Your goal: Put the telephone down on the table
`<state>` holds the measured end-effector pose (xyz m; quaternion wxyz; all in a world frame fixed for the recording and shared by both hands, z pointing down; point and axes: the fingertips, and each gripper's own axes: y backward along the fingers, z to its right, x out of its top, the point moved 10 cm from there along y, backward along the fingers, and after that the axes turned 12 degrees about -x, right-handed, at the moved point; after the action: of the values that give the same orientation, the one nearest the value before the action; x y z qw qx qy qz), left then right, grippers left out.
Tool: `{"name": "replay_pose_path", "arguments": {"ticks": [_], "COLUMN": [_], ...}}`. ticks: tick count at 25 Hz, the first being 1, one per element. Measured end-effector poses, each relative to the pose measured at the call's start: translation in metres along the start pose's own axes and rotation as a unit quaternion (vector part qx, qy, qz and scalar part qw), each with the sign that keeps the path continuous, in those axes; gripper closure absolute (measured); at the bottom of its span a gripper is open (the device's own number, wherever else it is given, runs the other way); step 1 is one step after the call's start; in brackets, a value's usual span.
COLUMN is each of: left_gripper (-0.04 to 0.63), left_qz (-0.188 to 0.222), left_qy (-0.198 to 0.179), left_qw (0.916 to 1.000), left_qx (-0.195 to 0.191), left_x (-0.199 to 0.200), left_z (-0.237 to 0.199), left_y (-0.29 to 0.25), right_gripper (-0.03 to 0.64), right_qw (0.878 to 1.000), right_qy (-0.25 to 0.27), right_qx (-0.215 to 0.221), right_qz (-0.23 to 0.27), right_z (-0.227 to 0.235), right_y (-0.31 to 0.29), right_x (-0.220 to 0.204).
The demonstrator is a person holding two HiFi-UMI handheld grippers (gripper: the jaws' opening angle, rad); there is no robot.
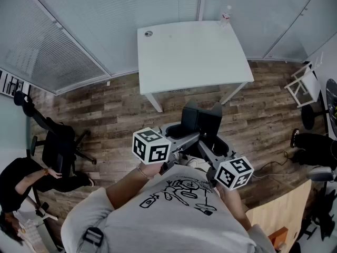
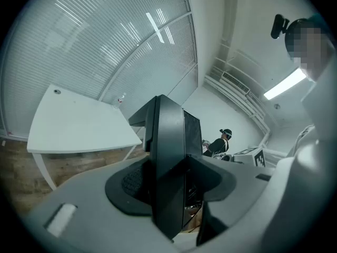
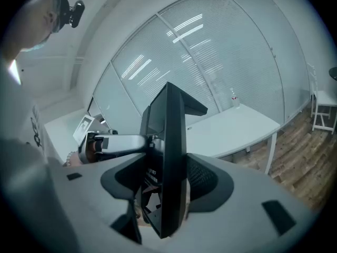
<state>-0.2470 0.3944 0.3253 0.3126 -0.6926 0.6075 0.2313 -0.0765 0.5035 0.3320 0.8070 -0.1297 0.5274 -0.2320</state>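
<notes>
Holding the black telephone (image 1: 202, 121) at mid-frame, pinched from both sides by the left gripper (image 1: 185, 136) and right gripper (image 1: 206, 147) to stop a fall, not yet at the white table (image 1: 189, 57) higher up.

You hold a black boxy telephone (image 1: 202, 121) between your left gripper (image 1: 185, 139) and right gripper (image 1: 206, 151), over the brown wood floor (image 1: 116, 109). The white tabletop (image 1: 189, 57) ahead has a clear bottle (image 1: 226, 16) at its far right corner.
</notes>
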Motion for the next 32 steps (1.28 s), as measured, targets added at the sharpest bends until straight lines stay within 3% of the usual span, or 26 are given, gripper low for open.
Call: {"name": "replay_pose_path", "arguments": {"ticks": [18, 32], "left_gripper": [0.37, 0.37], "left_qz": [-0.009, -0.016], "left_qy": [0.004, 0.02], "left_qw": [0.9998, 0.9996], "left_qx": [-0.017, -0.015], "left_x": [0.005, 0.008], "left_z": [-0.02, -0.038], "left_y": [0.037, 0.018], "right_gripper": [0.386, 0.385], "right_qw": [1.0, 1.0], "right_qy": [-0.005, -0.012], "right_qx": [-0.018, -0.018], "right_qz": [0.007, -0.009], "right_z": [-0.037, -0.014], "right_y": [-0.023, -0.036], "right_x": [-0.008, -0.004]}}
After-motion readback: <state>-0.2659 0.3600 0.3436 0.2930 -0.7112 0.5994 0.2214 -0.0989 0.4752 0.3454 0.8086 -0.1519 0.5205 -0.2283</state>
